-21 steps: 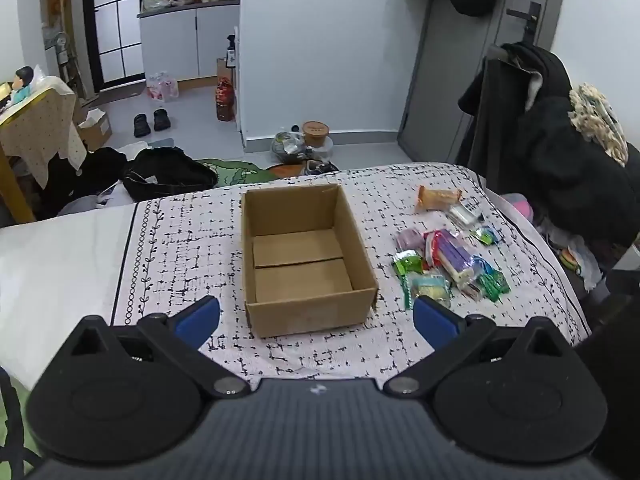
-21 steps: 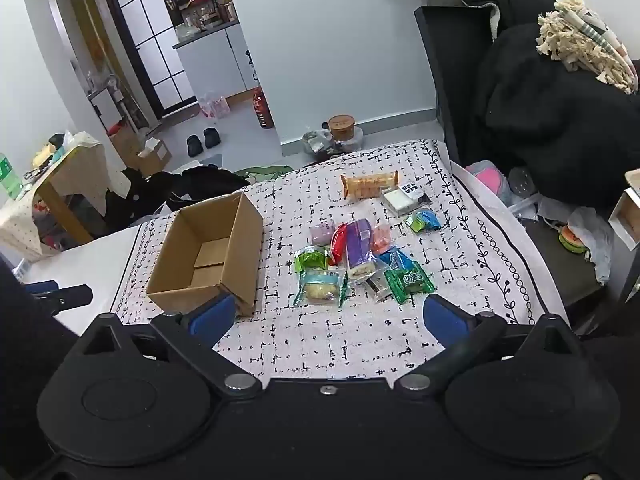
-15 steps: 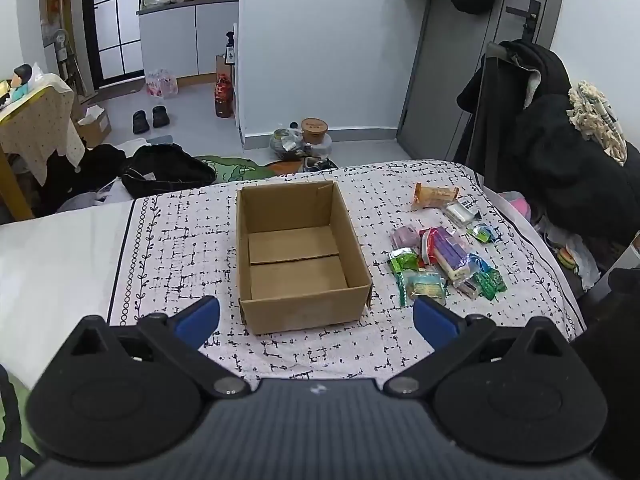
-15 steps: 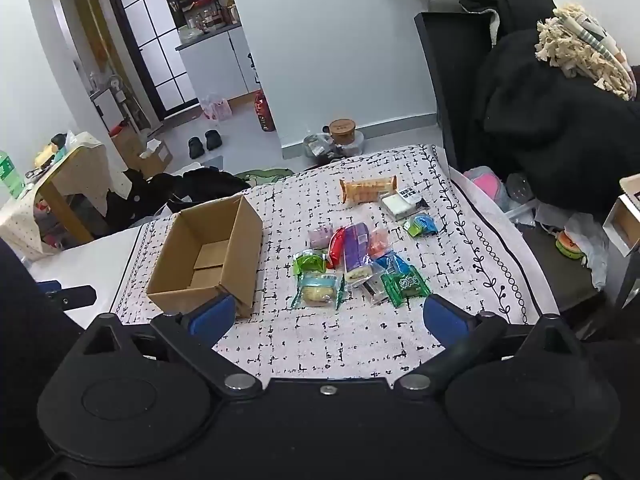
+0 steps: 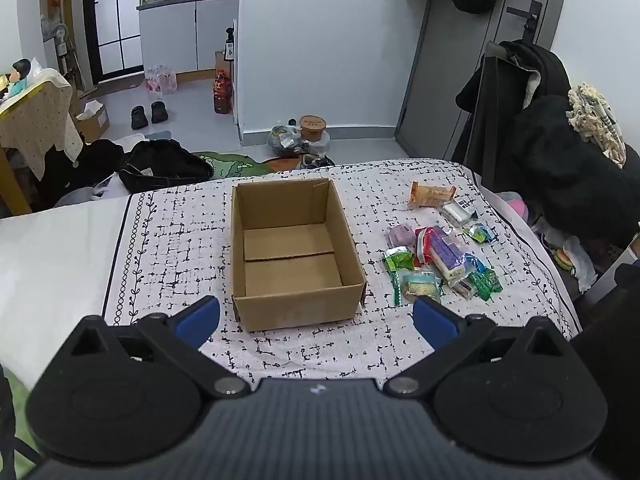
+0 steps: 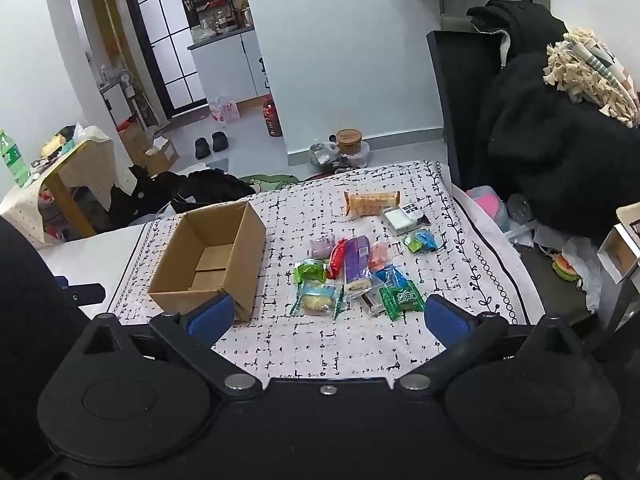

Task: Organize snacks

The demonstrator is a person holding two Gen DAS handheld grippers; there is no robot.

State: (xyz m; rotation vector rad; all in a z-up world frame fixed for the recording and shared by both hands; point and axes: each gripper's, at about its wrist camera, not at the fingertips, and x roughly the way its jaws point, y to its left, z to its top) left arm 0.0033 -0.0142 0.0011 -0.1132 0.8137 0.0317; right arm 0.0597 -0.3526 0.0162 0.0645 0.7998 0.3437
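Both grippers are up over the near edge of the table, and I've got a good look at everything. My left gripper [image 5: 316,320] has its blue fingers spread wide, nothing between them, and it looks straight at the cardboard box [image 5: 294,252]. The box sits open on the patterned tablecloth [image 5: 172,240], with only its bare cardboard floor showing inside.

My right gripper [image 6: 326,316] is spread wide as well, holding nothing. Ahead of it lies the pile of snacks [image 6: 356,270], just to the right of the box and not touching it. I can pick out a purple packet [image 6: 357,262] in the middle, a red one [image 6: 337,256] tight against its left side, and a green wrapper [image 6: 401,297] at the near right. A clear packet with a yellow cake [image 6: 317,300] lies nearest my left finger. Further back, an orange biscuit pack [image 6: 372,202] lies apart from the pile, with a white packet [image 6: 400,218] just beside it.
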